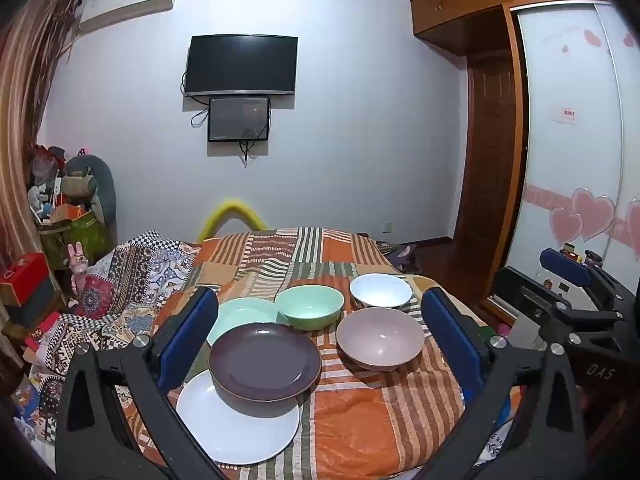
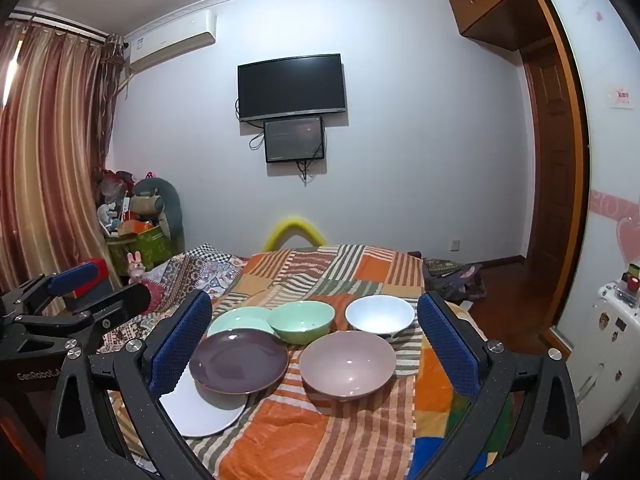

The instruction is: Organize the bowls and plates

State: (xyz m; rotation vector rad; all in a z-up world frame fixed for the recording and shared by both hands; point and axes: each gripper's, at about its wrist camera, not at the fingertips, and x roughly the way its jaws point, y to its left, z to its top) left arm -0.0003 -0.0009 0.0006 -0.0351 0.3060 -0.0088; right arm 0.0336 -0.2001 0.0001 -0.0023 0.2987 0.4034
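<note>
On the striped orange cloth (image 1: 360,412) lie three plates and three bowls. A dark purple plate (image 1: 264,364) (image 2: 238,360) overlaps a white plate (image 1: 236,428) (image 2: 204,412) and a light green plate (image 1: 240,314) (image 2: 240,318). A green bowl (image 1: 309,306) (image 2: 301,321), a white bowl (image 1: 380,290) (image 2: 380,316) and a mauve bowl (image 1: 380,338) (image 2: 347,364) stand to the right. My left gripper (image 1: 320,332) is open and empty above the dishes. My right gripper (image 2: 314,344) is open and empty too, and it shows at the right edge of the left wrist view (image 1: 568,280).
The cloth covers a table with a patterned blanket (image 1: 132,280) on its left. A wall with a TV (image 1: 242,65) is behind. A wardrobe (image 1: 560,140) stands at the right, curtains (image 2: 44,160) and a pile of toys (image 2: 136,216) at the left.
</note>
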